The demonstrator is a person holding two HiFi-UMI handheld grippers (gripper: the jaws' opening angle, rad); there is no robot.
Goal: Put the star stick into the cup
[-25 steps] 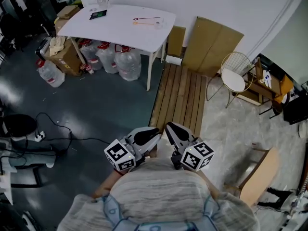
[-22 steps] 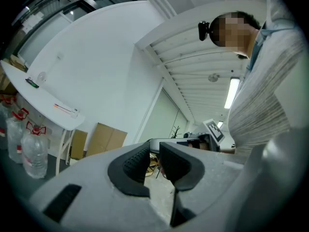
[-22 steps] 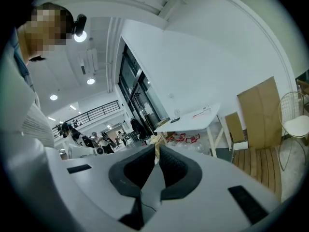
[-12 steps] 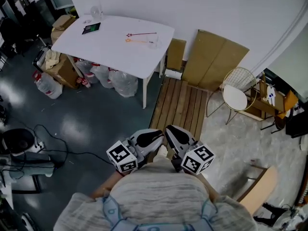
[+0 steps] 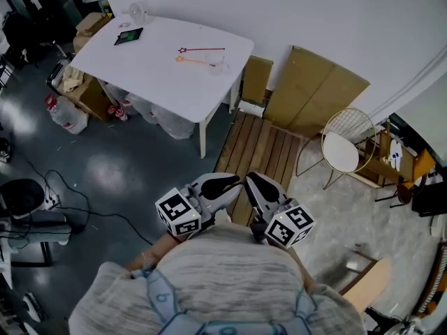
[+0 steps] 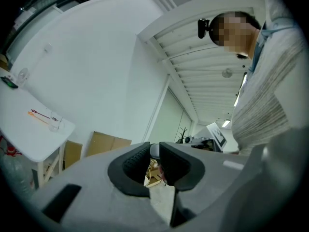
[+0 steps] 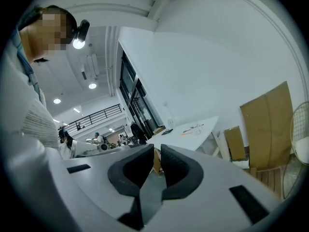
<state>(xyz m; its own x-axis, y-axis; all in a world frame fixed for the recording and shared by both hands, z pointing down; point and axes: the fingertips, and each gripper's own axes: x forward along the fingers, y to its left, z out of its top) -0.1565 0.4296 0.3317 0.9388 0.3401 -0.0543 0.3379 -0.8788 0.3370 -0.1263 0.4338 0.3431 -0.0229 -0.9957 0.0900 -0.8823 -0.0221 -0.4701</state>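
Both star sticks lie flat on the far white counter (image 5: pixel 154 61), the red star stick (image 5: pixel 204 49) just behind the orange star stick (image 5: pixel 192 61), and their right ends are near the clear cup (image 5: pixel 220 65), which stands by the counter's right edge. The left gripper (image 5: pixel 218 185) and the right gripper (image 5: pixel 260 189) are held side by side against the person's chest, well apart from the counter. Each gripper's jaws are drawn almost together with nothing between them.
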